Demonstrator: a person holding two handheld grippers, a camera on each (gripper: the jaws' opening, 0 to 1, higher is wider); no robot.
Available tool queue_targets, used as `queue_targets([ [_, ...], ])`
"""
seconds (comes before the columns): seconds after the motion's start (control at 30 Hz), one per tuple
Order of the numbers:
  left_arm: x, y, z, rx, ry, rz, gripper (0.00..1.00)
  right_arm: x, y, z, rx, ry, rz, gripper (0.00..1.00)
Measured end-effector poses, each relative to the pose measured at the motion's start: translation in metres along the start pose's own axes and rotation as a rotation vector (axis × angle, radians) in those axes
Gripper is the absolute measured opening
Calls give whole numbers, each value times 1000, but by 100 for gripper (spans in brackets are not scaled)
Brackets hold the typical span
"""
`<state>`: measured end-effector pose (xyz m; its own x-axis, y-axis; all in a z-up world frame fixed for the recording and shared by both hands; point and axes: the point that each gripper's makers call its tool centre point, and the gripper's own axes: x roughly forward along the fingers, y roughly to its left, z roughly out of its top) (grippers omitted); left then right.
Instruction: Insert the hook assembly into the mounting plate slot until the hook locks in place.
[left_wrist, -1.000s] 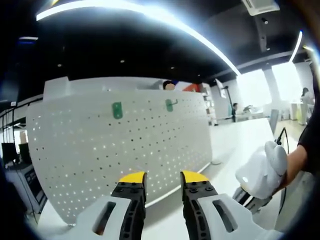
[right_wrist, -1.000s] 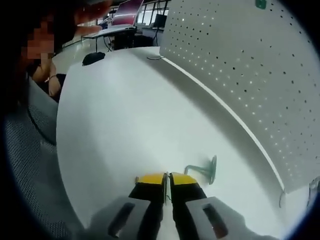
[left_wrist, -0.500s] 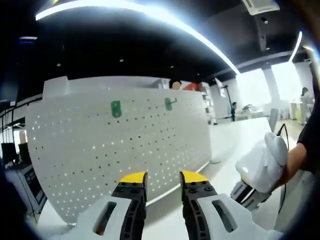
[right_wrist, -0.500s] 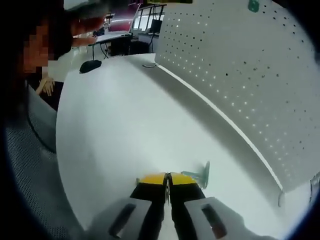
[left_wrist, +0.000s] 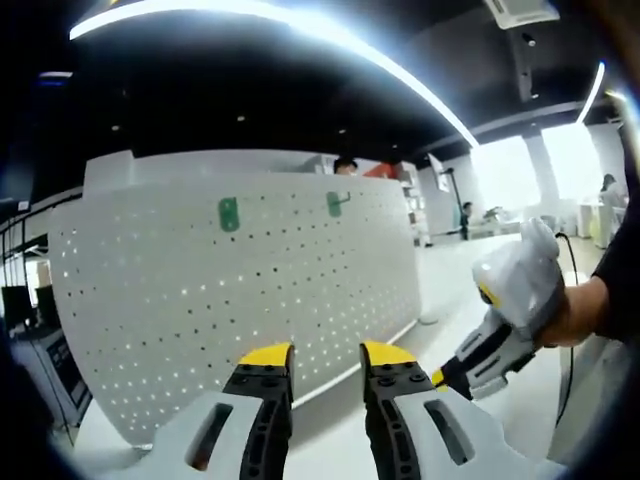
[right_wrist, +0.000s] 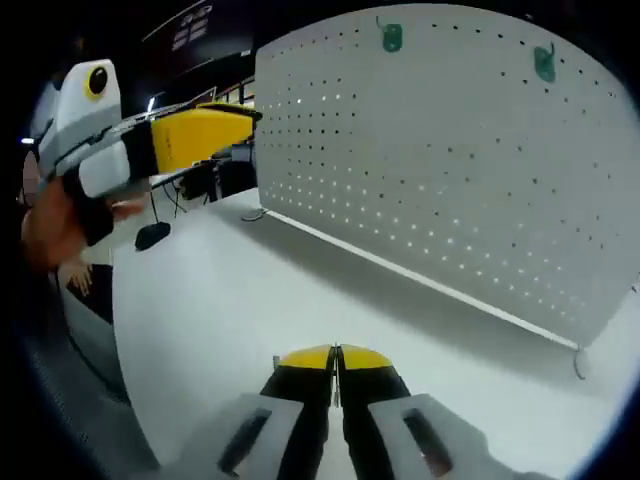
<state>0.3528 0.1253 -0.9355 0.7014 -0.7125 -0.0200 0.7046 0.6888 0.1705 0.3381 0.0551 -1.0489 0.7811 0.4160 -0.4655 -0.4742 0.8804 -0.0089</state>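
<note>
A white perforated metal mounting plate (left_wrist: 240, 300) is standing upright on the white tabletop (right_wrist: 250, 330), along its far edge. Two small green plastic hooks (right_wrist: 392, 37) are sitting in holes near the plate's top edge, well apart from each other. The left tongs (left_wrist: 325, 358) are hovering before the plate, released, with nothing between them. The right tongs (right_wrist: 335, 357) are hanging above the tabletop, clenched; whether they are grasping something, I cannot tell.
</note>
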Motion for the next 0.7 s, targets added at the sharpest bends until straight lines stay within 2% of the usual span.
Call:
queue_targets([
  [0.2,2,-3,-5,-31,13,-15,28,-5,-3,18,-18,-79,-20,0],
  [0.27,2,-4,-7,-44,19,-20,28,-9,-4,27,-21,-121,-28,0],
  [0.33,3,-5,-10,-61,24,-24,28,-13,-5,42,-18,-189,-35,0],
  [0.5,5,-10,-15,-95,40,-48,29,-23,-7,60,-31,-271,-52,0],
  [0.7,8,-25,-23,-114,64,-99,29,-30,-8,73,25,-342,-37,0],
])
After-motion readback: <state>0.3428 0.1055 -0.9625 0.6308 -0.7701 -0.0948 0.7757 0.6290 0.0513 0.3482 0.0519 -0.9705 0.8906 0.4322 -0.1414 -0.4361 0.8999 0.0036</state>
